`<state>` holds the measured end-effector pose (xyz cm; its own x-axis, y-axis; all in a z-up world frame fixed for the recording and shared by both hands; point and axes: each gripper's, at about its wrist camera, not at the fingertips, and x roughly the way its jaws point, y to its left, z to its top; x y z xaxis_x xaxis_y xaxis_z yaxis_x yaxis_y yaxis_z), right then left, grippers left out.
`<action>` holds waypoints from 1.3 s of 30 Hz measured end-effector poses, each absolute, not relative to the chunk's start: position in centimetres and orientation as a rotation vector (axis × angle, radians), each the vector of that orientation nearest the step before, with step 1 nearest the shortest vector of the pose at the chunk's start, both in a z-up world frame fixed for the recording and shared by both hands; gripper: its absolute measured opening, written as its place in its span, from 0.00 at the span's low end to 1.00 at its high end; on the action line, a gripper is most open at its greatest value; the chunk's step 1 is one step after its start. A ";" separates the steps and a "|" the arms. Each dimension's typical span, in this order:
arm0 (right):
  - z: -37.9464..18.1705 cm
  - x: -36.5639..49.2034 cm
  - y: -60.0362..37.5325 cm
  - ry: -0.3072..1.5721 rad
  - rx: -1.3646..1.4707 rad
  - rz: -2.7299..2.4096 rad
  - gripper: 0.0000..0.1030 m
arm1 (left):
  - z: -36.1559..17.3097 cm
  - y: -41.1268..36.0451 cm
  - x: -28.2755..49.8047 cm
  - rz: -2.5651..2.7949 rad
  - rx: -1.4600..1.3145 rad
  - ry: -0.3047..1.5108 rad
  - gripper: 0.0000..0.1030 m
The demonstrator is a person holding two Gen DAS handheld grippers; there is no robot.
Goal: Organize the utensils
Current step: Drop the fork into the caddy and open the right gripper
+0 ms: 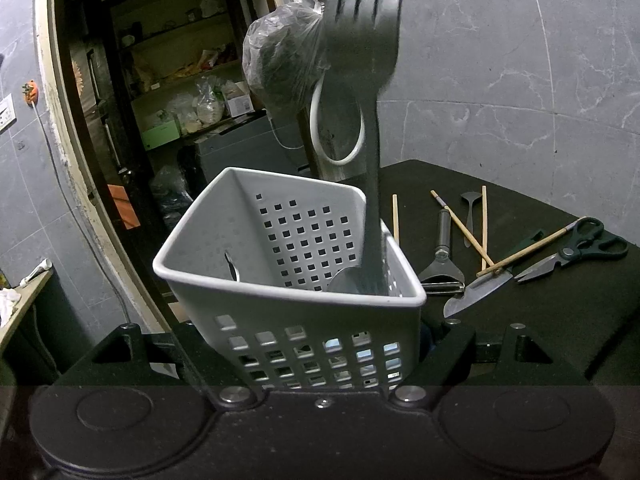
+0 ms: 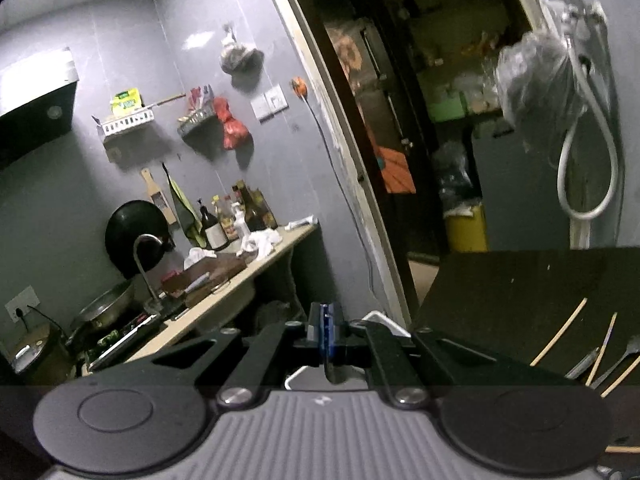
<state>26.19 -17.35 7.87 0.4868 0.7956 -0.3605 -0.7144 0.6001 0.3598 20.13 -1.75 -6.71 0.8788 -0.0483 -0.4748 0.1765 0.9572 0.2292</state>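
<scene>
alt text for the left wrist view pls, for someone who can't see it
The left tongs grip a white perforated basket at the edge of a dark table, while a blurred fork stands in it, tines up. Behind it on the table lie chopsticks, a peeler, a knife, a spoon and scissors.

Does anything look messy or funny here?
Yes. The white basket sits tilted in the left claw. On the black table, chopsticks lie crossed every which way over the knife, beside the scissors.
</scene>
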 end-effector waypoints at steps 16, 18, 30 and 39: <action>4.0 27.7 -14.7 0.606 0.128 0.901 0.11 | -6.7 -1.7 20.1 -0.117 0.272 0.487 0.80; 3.9 27.7 -14.6 0.609 0.130 0.895 0.29 | -6.6 -1.7 20.1 -0.118 0.273 0.487 0.80; 4.9 26.7 -18.1 0.447 0.206 0.794 0.95 | -6.7 -1.7 20.1 -0.118 0.275 0.487 0.80; 4.0 28.8 -21.8 0.449 0.285 0.645 1.00 | -6.9 -1.7 20.1 -0.114 0.279 0.491 0.80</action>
